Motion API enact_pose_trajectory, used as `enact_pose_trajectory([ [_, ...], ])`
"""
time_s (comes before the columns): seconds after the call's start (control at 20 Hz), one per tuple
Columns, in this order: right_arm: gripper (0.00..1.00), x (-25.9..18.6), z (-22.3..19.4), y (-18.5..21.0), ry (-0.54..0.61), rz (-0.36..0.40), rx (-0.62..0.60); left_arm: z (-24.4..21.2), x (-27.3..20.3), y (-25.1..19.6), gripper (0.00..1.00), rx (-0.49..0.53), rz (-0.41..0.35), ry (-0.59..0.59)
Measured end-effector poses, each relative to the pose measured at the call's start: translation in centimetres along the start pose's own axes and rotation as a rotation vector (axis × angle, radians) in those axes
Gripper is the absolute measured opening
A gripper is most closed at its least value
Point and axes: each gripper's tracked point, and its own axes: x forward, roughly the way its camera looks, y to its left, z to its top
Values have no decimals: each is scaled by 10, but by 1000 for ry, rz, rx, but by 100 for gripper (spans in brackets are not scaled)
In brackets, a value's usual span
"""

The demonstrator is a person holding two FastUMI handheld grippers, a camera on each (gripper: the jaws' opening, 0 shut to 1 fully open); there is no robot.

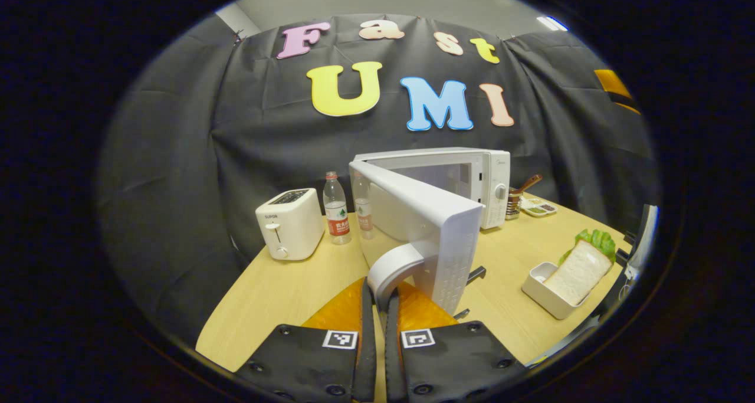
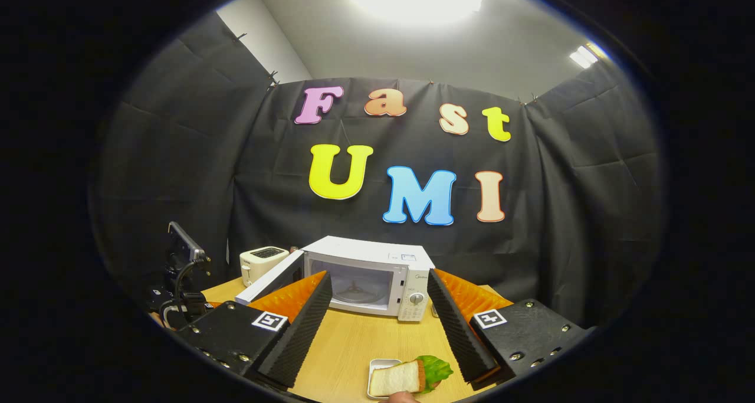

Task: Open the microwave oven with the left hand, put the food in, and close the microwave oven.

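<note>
The white microwave (image 1: 472,179) stands at the back of the wooden table with its door (image 1: 430,232) swung wide towards me. My left gripper (image 1: 380,291) is shut on the door's curved white handle (image 1: 392,267). A slice of bread with lettuce (image 1: 581,267) lies in a small white dish (image 1: 540,285) at the right. In the right gripper view the microwave (image 2: 365,273) shows its lit cavity and open door (image 2: 268,285). My right gripper (image 2: 377,279) is open and holds nothing, hanging above the bread and lettuce (image 2: 401,378) in its dish (image 2: 374,367).
A white toaster (image 1: 289,223) and two water bottles (image 1: 336,208) stand left of the microwave. A jar with spoons and a small tray (image 1: 531,205) sit to its right. A dark device with cables (image 2: 183,255) is at the left, by the door's outer end.
</note>
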Motion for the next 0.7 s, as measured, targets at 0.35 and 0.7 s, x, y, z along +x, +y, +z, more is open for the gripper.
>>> enact_pose_trajectory([
  [0.35,99,3,0,36,9,-6,8,-6,-3,29,15,-30,-43,-8],
  [0.7,99,17,2,22,13,2,53,-9,-5,39,63,-64,18,17],
])
